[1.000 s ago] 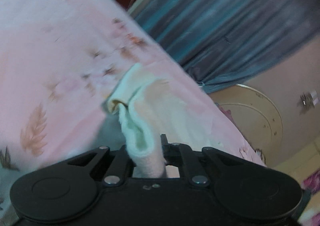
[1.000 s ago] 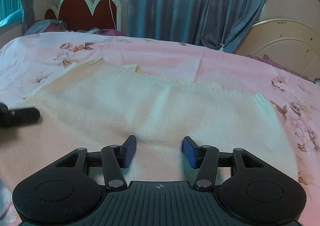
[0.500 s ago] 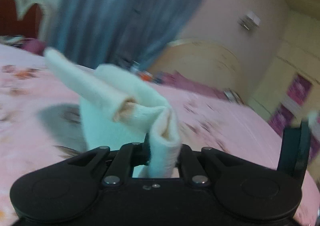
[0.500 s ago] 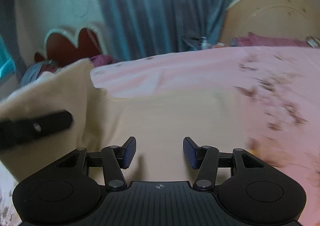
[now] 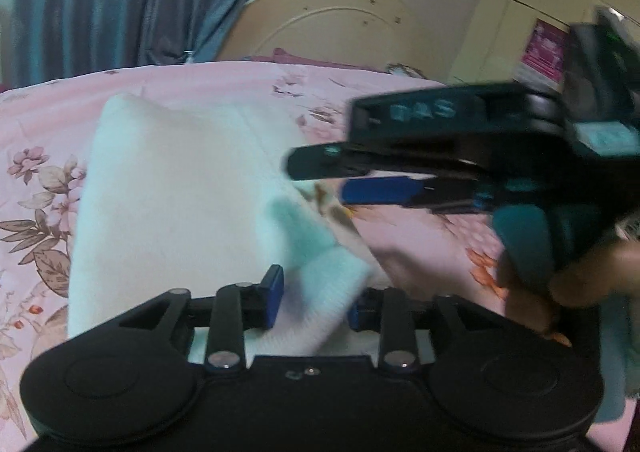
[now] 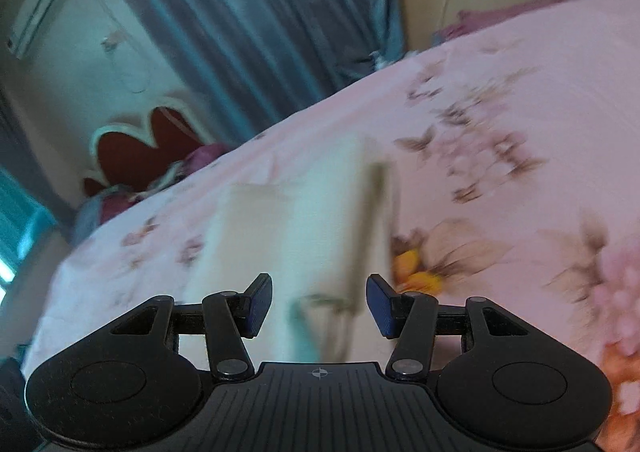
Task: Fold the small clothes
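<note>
A cream knit garment (image 5: 180, 188) lies folded over on the pink floral bed. My left gripper (image 5: 316, 300) has its jaws parted, and a fold of the garment's edge (image 5: 328, 292) lies loosely between them. My right gripper (image 6: 319, 304) is open and empty, hovering over the near edge of the garment (image 6: 296, 224). It also shows in the left wrist view (image 5: 344, 172), blurred, coming in from the right just above the garment's right edge.
The pink floral bedspread (image 6: 500, 156) surrounds the garment. A cream footboard (image 5: 332, 24) and blue-grey curtains (image 5: 120, 0) stand beyond the bed. A red headboard (image 6: 136, 148) is at the left in the right wrist view.
The left gripper carried the sleeve across and down onto the garment, then opened its jaws. The right gripper swung over to the garment's right edge, staying open.
</note>
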A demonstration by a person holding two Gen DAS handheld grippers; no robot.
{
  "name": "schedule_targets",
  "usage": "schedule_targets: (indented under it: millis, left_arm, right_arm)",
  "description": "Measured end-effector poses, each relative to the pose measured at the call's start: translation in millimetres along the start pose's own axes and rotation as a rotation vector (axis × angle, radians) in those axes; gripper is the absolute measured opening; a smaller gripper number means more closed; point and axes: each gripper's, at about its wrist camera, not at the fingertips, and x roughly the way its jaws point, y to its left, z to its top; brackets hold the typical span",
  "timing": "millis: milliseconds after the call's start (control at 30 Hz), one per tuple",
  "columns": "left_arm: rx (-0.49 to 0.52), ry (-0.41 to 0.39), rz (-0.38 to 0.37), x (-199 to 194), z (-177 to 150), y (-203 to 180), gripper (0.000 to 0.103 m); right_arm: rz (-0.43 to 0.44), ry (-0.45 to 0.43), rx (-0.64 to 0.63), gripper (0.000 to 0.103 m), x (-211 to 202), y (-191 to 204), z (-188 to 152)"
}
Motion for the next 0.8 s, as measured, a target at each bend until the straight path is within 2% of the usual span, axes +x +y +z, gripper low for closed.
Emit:
schedule_targets:
  millis: [67,200,333,533,700,800]
  left_arm:
    - [-0.010,-0.002,-0.026,-7.7,-4.6,1.2,0.035]
    - [0.003,-0.012,-0.068,-24.0,-8.4,1.5,0.049]
    - [-0.003,-0.031,-0.063,-45.6,-13.5,6.0,0.056]
    - [-0.108,-0.097,0.052,-65.9,-2.6,48.4,0.059]
    - [-0.176,-0.134,0.169,-67.7,13.9,81.8,0.061]
    - [-0.228,-0.130,0.200,-63.0,19.7,101.4,0.062]
  right_arm:
    - [0.001,0.028,-0.001,0.052,4.7,3.9,-1.6]
    - [-0.031,0.048,0.021,0.052,15.0,0.3,-6.4]
    - [-0.050,0.058,0.030,0.052,18.1,-3.4,-8.6]
    - [-0.009,0.069,0.039,0.052,30.4,-1.3,-6.7]
    - [0.015,0.043,0.146,0.052,42.9,-16.9,2.1]
    - [0.015,0.045,0.125,0.051,46.0,-14.1,7.1]
